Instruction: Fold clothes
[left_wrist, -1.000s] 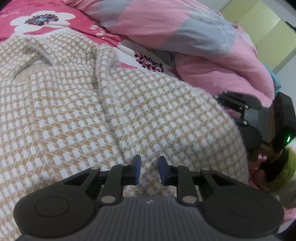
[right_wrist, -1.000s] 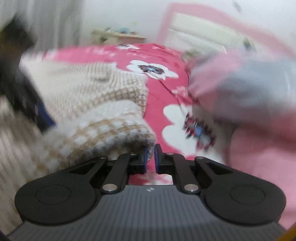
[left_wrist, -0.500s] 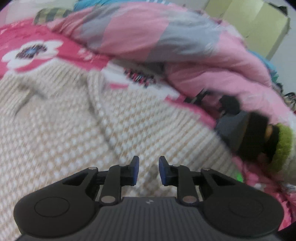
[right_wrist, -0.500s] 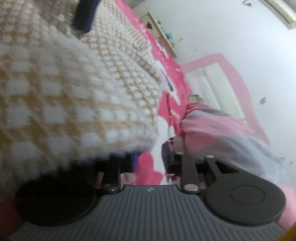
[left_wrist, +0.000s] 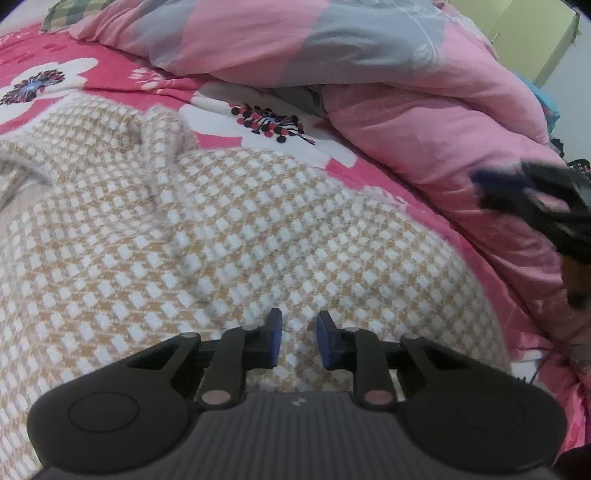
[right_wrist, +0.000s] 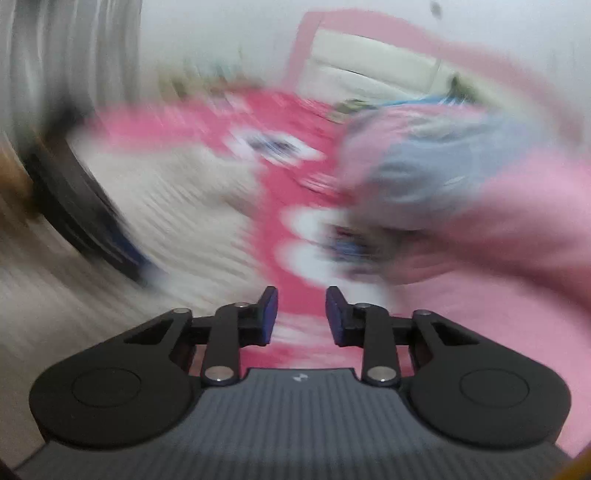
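A tan-and-white checked knit sweater (left_wrist: 221, 240) lies spread over the bed, blurred in the right wrist view as the sweater (right_wrist: 177, 206). My left gripper (left_wrist: 297, 317) sits low at its near edge. Its blue pads stand a little apart with thick knit bunched between them, so it looks shut on the sweater. My right gripper (right_wrist: 301, 295) hangs above the red sheet to the sweater's right. Nothing is between its jaws, which are closing slightly. It appears as a dark blur, the right gripper (left_wrist: 535, 199), at the right of the left wrist view.
The bed has a red sheet with white flowers (left_wrist: 110, 81). A heaped pink and grey quilt (left_wrist: 369, 55) runs along the far and right side. A yellow-green cabinet (left_wrist: 535, 37) stands behind it, and a pink headboard (right_wrist: 369, 70) is at the far end.
My right gripper let go of the sweater fold it was carrying, opened, and swung up and away to the right. The left gripper rolled a little and kept its place on the sweater.
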